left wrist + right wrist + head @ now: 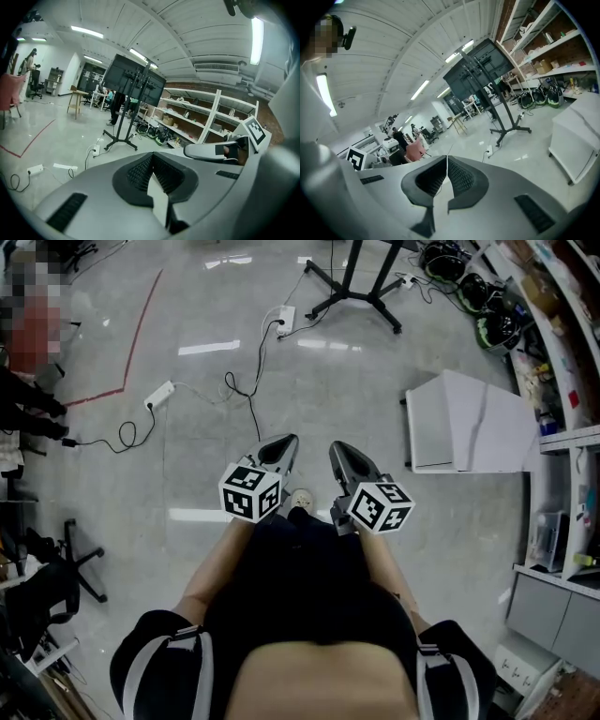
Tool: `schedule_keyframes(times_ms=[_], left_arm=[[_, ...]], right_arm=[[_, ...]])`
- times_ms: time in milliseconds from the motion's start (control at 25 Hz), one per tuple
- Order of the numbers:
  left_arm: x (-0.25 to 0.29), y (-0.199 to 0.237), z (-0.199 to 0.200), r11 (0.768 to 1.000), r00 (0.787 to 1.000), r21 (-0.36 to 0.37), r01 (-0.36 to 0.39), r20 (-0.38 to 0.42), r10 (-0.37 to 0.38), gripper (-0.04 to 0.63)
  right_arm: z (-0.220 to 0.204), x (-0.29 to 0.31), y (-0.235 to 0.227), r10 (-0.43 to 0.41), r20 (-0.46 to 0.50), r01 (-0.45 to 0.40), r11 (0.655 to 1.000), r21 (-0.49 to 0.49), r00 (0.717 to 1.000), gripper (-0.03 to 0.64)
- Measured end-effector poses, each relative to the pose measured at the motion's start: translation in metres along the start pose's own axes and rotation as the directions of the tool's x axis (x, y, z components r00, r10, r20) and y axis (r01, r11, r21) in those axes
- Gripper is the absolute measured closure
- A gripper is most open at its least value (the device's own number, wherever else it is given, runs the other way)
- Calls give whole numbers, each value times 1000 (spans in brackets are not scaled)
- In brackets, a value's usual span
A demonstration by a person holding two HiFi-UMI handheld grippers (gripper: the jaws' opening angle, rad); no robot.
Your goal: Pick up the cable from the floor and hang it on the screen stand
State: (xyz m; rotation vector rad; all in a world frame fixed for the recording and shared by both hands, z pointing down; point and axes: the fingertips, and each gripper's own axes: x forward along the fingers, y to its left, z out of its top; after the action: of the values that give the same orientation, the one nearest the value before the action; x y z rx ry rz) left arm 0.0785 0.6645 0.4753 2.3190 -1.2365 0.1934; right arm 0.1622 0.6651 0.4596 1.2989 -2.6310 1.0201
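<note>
A black cable (pixel 251 401) snakes over the glossy floor ahead of me, running up to a white power strip (pixel 285 318); another white strip (pixel 159 394) with its own black lead lies to the left. The screen stand (pixel 357 289) shows its black wheeled base at the top; in the left gripper view the stand (pixel 124 108) carries dark screens. My left gripper (pixel 284 442) and right gripper (pixel 339 449) are held side by side above my legs, both shut with nothing between the jaws. The left gripper (pixel 152 156) and the right gripper (pixel 447 159) each show their pads meeting.
A white cabinet (pixel 469 423) stands on the floor to the right. Shelving (pixel 562 343) with gear lines the right wall, bags and helmets (pixel 487 298) at its foot. A black office chair (pixel 66 568) sits at the left, a red tape line (pixel 141 329) beyond.
</note>
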Motion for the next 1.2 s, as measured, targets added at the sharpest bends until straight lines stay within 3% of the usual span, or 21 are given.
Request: schedule_keyframes(times_ms=[200, 360, 560, 1200], left_arm=[[22, 21, 6, 999, 999, -21, -32, 3, 32, 588], [34, 32, 9, 999, 999, -37, -36, -11, 36, 588], [46, 37, 16, 998, 999, -47, -43, -10, 43, 588], [98, 75, 60, 999, 999, -28, -45, -7, 45, 588]], right_arm=[[9, 24, -11, 55, -19, -54, 998, 20, 998, 591], [18, 36, -18, 51, -32, -51, 999, 5, 998, 592], [28, 44, -22, 78, -35, -76, 995, 62, 996, 592], [63, 101, -57, 52, -53, -49, 998, 50, 997, 592]])
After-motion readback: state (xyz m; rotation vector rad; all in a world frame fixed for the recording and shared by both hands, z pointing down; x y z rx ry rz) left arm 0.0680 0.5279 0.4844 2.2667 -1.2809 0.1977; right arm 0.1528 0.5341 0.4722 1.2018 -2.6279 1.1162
